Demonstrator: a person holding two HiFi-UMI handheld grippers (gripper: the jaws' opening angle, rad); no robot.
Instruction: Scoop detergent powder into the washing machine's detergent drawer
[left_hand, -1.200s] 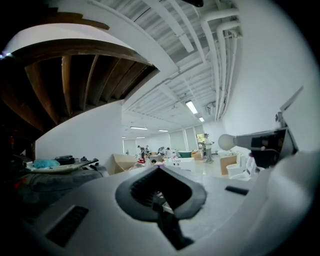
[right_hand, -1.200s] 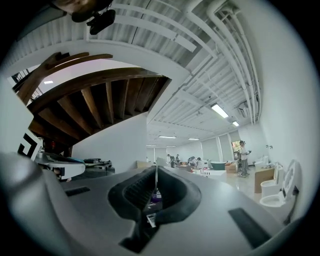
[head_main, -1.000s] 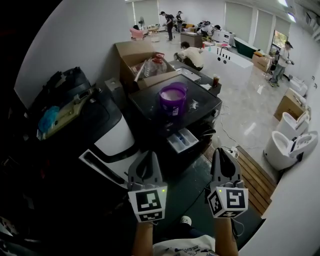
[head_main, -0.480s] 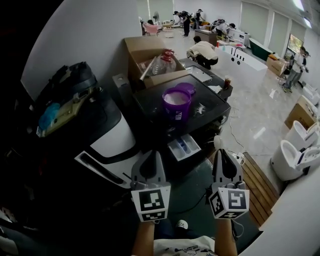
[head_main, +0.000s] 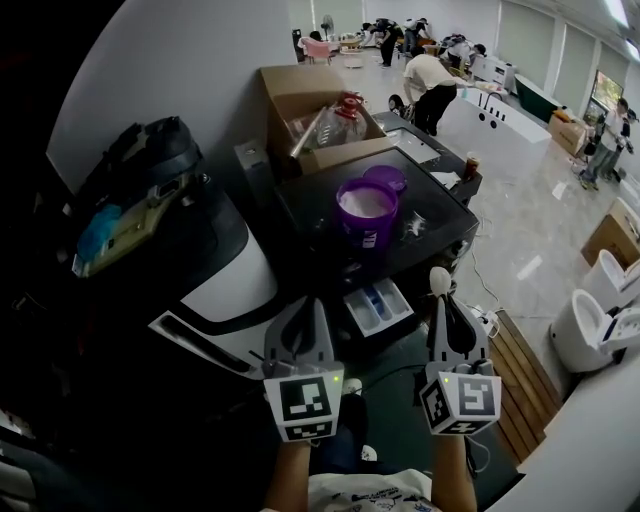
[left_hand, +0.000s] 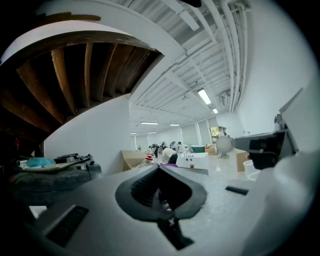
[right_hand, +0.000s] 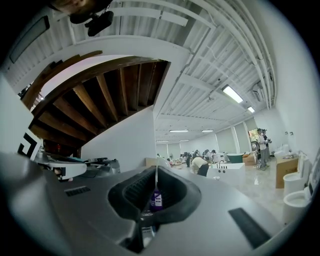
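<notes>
Purple tub (head_main: 366, 212) of white powder | drawer (head_main: 378, 305) out | right fingers (head_main: 452, 326) grip scoop (head_main: 438, 281) | left fingers (head_main: 300, 335) closed

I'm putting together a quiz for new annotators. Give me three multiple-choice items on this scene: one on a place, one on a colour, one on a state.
1. Where does the purple tub stand?
A) on the floor
B) on top of the washing machine
C) inside the cardboard box

2. What colour is the scoop held in the right gripper?
A) white
B) red
C) green

3. How is the detergent drawer?
A) shut flush
B) taken off
C) pulled out

Key: 1 B, the tub rests on the machine's dark top. 2 A, the scoop's round bowl at the jaws' tip is white. 3 C, the drawer juts from the machine's front with its compartments showing.
</notes>
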